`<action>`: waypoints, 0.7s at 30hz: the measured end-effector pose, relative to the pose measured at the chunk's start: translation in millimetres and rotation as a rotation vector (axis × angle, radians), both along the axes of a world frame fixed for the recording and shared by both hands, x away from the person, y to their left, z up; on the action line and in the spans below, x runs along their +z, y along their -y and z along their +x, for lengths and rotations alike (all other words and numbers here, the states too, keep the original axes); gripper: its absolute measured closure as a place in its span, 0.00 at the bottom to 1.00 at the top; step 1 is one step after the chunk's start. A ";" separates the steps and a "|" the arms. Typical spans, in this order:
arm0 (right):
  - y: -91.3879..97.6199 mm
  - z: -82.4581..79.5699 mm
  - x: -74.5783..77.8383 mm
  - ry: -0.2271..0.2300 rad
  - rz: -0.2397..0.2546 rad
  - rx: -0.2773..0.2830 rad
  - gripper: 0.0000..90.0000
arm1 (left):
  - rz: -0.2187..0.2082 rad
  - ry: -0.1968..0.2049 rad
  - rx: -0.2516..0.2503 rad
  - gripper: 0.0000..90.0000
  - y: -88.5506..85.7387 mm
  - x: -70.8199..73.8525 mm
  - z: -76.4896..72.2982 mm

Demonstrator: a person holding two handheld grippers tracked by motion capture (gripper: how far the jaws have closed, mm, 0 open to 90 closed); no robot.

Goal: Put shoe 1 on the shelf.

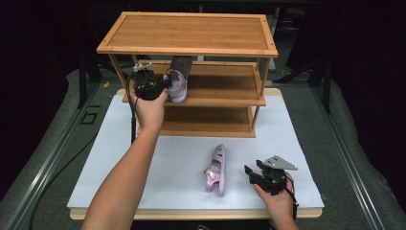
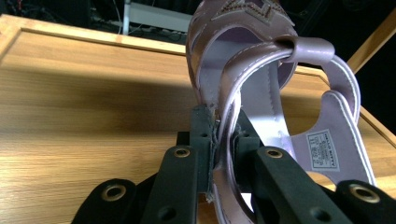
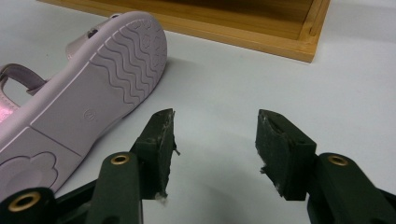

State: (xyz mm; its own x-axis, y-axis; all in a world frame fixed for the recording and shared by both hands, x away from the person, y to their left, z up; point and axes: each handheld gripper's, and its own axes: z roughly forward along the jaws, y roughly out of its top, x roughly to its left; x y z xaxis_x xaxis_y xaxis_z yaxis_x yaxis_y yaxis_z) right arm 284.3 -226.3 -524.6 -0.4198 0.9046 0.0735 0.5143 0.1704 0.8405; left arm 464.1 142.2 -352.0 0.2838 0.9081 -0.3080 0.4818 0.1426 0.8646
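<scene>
My left gripper [image 1: 163, 85] is shut on the heel strap of a pink sandal [image 1: 178, 82] and holds it at the middle shelf of the bamboo shoe rack [image 1: 189, 45]. In the left gripper view its jaws pinch the held sandal's strap [image 2: 231, 116] above the shelf board. A second pink sandal [image 1: 216, 168] lies on its side on the white table top [image 1: 119, 158]. My right gripper [image 1: 249, 173] rests open just right of that sandal. In the right gripper view the lying sandal's sole [image 3: 88, 88] is left of the open jaws [image 3: 215, 140], with nothing between them.
The rack has three bamboo shelves and stands at the back of the white table top. Its bottom shelf edge [image 3: 243, 35] lies beyond the right gripper. A black cable [image 1: 132, 122] trails from the left gripper. Dark floor surrounds the table.
</scene>
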 end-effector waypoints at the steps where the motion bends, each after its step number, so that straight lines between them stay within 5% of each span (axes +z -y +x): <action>1: -0.2 0.1 -0.1 0.000 -0.001 0.002 0.52 | 0.001 -0.008 0.001 0.92 1.6 -0.2 1.0; 11: 1.4 0.0 0.9 0.003 0.003 0.006 0.52 | -0.035 -0.032 0.028 0.91 9.7 -6.0 13.9; 18: 2.0 0.1 0.7 -0.011 0.003 0.007 0.52 | -0.088 -0.045 -0.006 0.83 11.3 -8.0 23.8; 21: 1.6 0.9 0.3 -0.003 0.008 0.005 0.52 | -0.096 -0.015 -0.024 0.76 11.2 -7.2 28.6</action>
